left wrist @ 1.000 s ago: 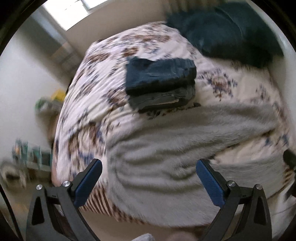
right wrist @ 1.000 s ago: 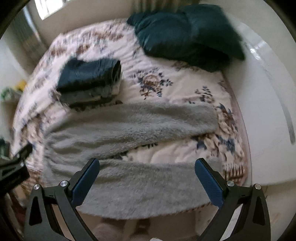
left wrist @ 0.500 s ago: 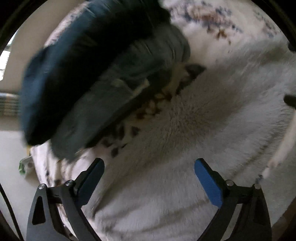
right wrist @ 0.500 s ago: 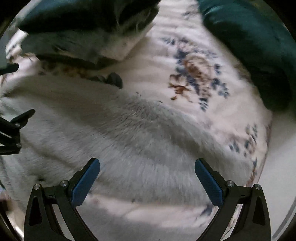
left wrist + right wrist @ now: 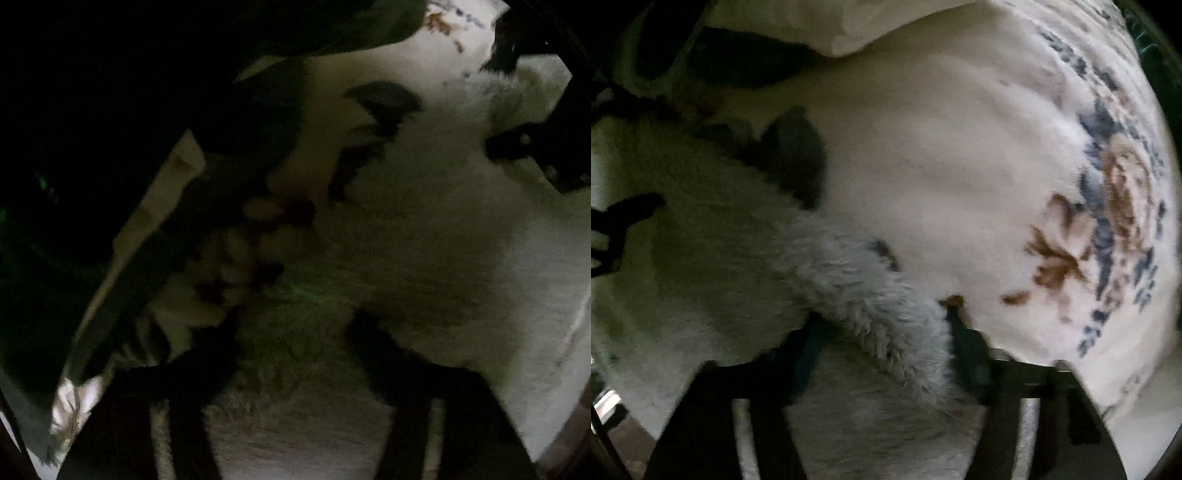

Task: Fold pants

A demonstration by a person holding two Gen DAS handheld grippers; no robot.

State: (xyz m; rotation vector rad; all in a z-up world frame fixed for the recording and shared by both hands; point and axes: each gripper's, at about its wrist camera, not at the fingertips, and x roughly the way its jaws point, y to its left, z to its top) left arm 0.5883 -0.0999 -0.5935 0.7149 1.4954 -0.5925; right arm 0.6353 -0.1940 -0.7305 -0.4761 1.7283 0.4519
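Observation:
The grey fleece pants (image 5: pixel 424 240) lie spread on a floral bedspread (image 5: pixel 424 44). The left wrist view is dark. My left gripper (image 5: pixel 295 332) points down into the fleece, its jaws closing with a bunch of pile between them. In the right wrist view the pants (image 5: pixel 713 258) fill the lower left. My right gripper (image 5: pixel 882 332) is closing over their upper edge, and a raised ridge of fleece is pinched between its fingers. A black part of the left gripper shows at the left border.
A stack of folded dark clothes (image 5: pixel 147 92) lies just beyond the pants, also at the top of the right wrist view (image 5: pixel 738 62). The bedspread (image 5: pixel 960 166) with a blue and brown flower print (image 5: pixel 1119 206) stretches to the right.
Both grippers have dropped from above the bed onto the pants. Their jaws, wide apart earlier, have come in around the fleece. The left wrist view has gone dark.

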